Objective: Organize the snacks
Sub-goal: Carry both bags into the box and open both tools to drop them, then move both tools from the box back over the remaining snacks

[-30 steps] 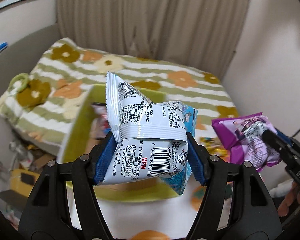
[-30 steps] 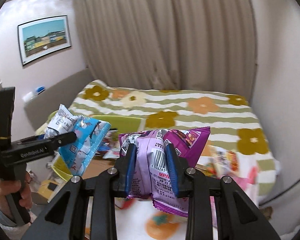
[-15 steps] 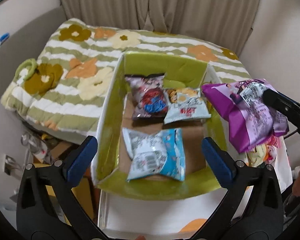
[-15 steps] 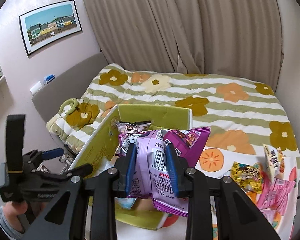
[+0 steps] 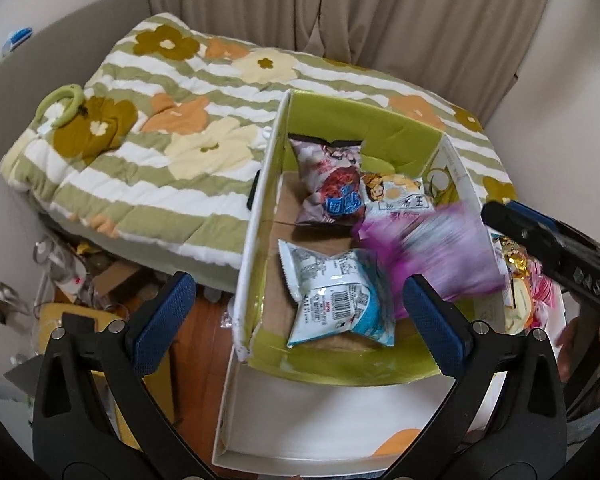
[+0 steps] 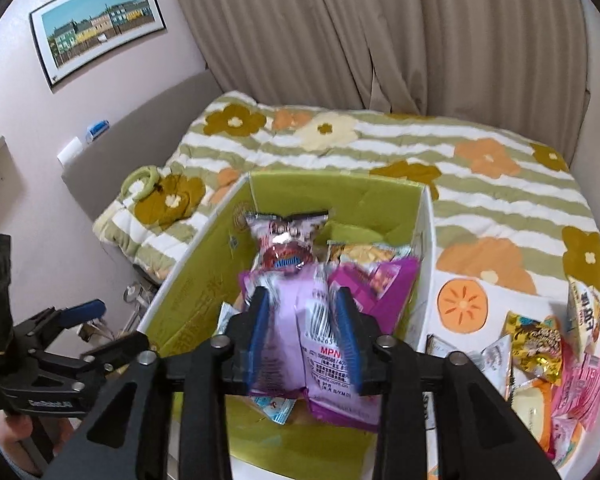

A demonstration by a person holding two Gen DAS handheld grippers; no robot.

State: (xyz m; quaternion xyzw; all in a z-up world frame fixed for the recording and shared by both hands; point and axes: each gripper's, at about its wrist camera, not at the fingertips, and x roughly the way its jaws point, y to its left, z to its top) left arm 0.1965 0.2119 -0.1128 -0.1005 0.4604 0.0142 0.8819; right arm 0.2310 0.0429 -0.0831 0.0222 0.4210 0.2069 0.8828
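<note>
On floral quilt (image 6: 440,160), green box (image 6: 340,192)

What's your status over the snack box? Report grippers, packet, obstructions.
Left gripper open, empty. Right gripper jaws opening, purple packet between them above the green box. Blue packet lies underneath; no obstruction.

Open cardboard box (image 5: 260,216) on bed (image 5: 172,128), near its foot edge. Inside box: two snack packets (image 5: 332,184) side by side at far end, barcode-side-up packet (image 5: 336,300) at near end. Blurred packet (image 6: 300,320) between opening right gripper (image 6: 304,332) jaws, above box (right half). Loose snack pile (image 6: 540,344) on bedcover right of box.
</note>
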